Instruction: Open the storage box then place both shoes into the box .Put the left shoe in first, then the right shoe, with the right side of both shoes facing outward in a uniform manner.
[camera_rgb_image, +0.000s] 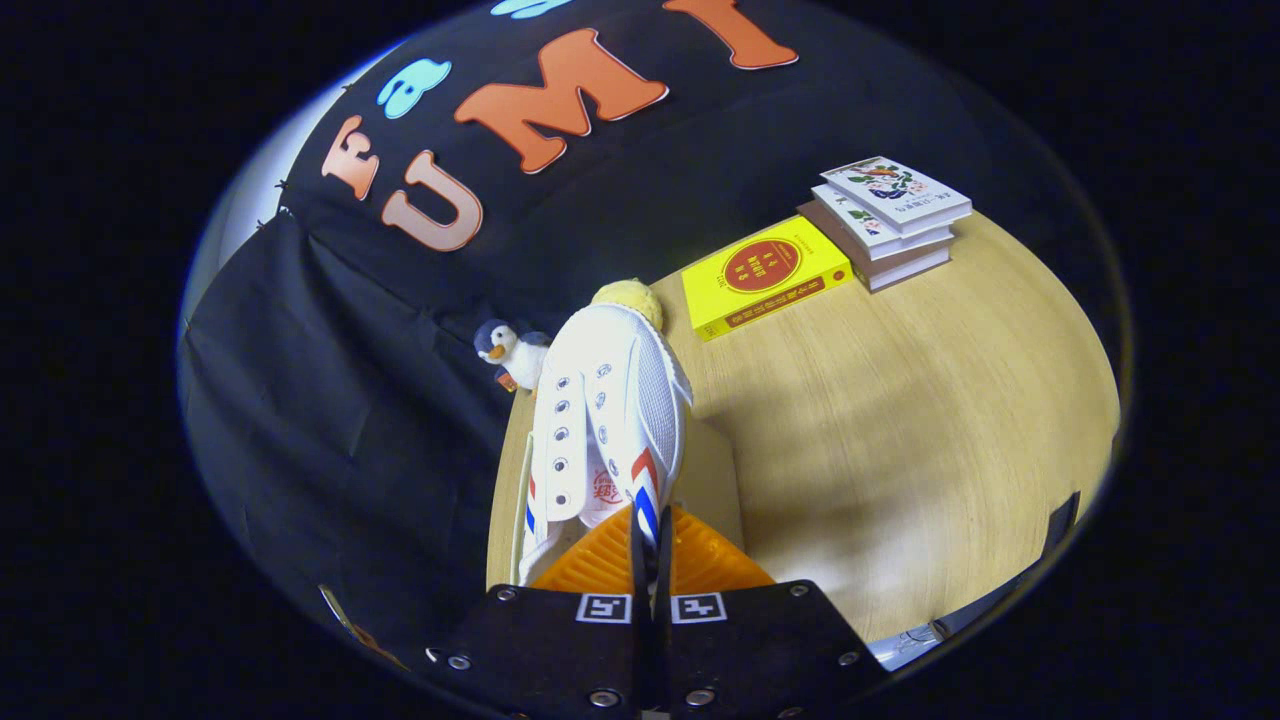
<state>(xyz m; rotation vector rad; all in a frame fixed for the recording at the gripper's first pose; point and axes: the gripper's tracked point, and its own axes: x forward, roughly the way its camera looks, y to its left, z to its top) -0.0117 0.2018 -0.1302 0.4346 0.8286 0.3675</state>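
Observation:
A white canvas shoe (610, 400) with red and blue side stripes and empty lace eyelets hangs just ahead of my fingers, its toe pointing away toward the booth's wall. My gripper (650, 535) is shut on it, both fingers pinching the thin rim at the shoe's opening, with almost no gap between them. The shoe is held up off the wooden table (900, 430). Under the shoe lies a pale flat panel (715, 480); I cannot tell whether it belongs to the storage box.
A small penguin plush (510, 352) stands at the table's edge left of the shoe. A yellow fuzzy thing (630, 297) peeks over the toe. Beyond lie a yellow book (765, 275) and a stack of books (890, 215). A dark object (1060, 520) sits at the table's right edge.

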